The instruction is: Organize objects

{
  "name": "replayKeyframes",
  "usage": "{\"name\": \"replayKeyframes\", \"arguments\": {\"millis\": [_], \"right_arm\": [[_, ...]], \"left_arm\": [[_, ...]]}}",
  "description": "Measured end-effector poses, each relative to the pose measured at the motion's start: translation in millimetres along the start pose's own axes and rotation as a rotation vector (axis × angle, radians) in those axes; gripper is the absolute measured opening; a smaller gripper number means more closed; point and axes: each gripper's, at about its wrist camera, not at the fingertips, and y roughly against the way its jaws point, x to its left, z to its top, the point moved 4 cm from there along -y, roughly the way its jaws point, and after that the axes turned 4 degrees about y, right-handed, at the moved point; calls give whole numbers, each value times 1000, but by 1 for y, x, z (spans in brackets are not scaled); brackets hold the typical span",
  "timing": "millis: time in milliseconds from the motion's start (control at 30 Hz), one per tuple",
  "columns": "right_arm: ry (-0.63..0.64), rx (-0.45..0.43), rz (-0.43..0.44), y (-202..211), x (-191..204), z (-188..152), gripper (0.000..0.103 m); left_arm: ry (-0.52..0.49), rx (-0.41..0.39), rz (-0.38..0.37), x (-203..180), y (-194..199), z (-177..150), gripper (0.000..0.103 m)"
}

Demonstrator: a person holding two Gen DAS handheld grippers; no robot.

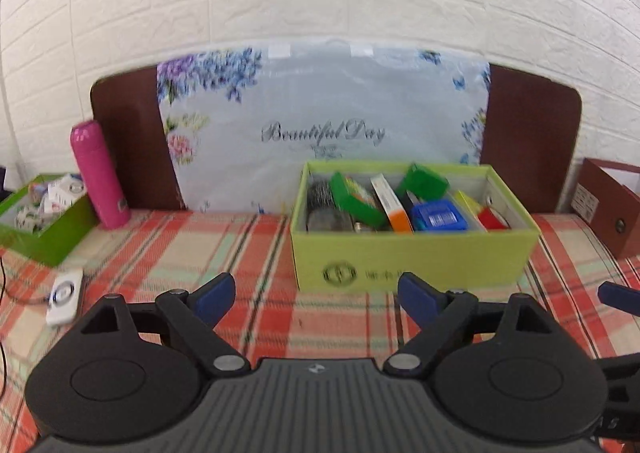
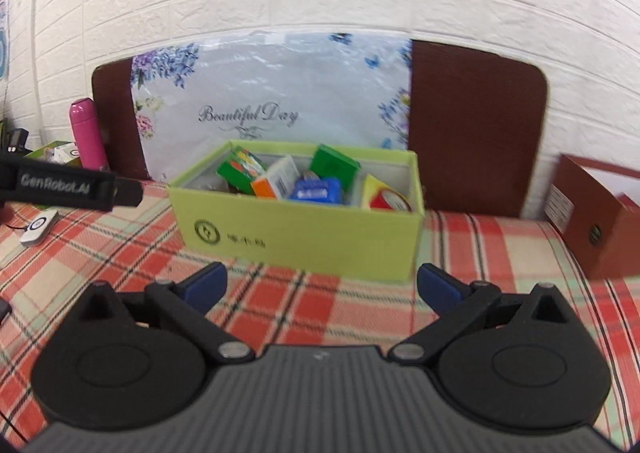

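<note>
The left hand-held gripper [image 1: 316, 299] sits low in the frame with its blue-padded jaws spread wide and nothing between them, and the right hand-held gripper [image 2: 322, 287] is likewise wide apart and empty. Both hover above the plaid-covered surface [image 1: 256, 253]. Just beyond them, at centre frame, stands the lime-green box [image 1: 412, 257], packed with small packages: a green carton [image 1: 354, 199], an orange-and-white carton [image 1: 392, 205], a blue packet [image 1: 438, 215] and a red-and-yellow one [image 1: 490, 215] at its right end. Behind it a floral bag [image 1: 320, 125] reading "Beautiful Day" leans against a brown board [image 1: 528, 133]. At left stand a pink bottle [image 1: 98, 175] and a second green box [image 1: 44, 217]; a white device [image 1: 64, 297] lies nearby. A brown box [image 1: 608, 209] sits at far right.
</note>
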Motion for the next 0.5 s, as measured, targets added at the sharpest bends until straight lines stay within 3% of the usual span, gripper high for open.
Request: {"name": "replayKeyframes", "arguments": {"millis": [233,500], "right_arm": [[-51,23,-99,43,-2,-44,103],[-88,14,-129,55,1,-57,103]], "left_arm": [[-3,49,14,-4,19,-49,92],[-18,74,-15,-8,28,-63,92]]}}
